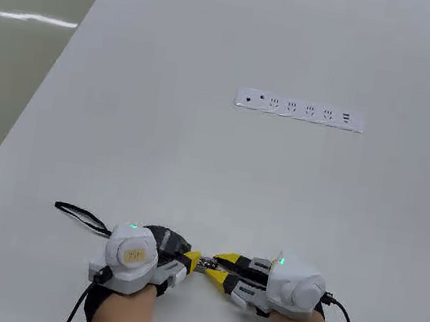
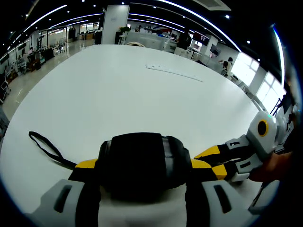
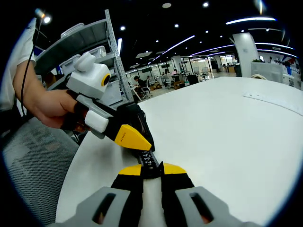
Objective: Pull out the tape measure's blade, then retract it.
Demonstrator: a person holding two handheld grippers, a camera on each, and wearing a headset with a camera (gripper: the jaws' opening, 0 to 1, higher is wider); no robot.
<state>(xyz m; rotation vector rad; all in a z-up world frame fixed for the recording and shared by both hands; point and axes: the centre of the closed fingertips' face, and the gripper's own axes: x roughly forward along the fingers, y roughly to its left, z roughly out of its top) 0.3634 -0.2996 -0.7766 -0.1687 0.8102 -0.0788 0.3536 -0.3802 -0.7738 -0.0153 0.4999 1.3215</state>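
The left gripper [image 2: 143, 166] is clamping the tape measure [image 2: 137, 153]; just beside the tape measure, the right gripper [image 3: 151, 169] is pinching the blade [image 3: 148, 161].

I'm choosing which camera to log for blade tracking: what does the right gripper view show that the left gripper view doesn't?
Right gripper view: the blade with its printed numbers, pinched in the right tongs. Left gripper view: the black strap trailing across the table. Both: the tape measure case clamped in the left tongs, the white table and the power strip.
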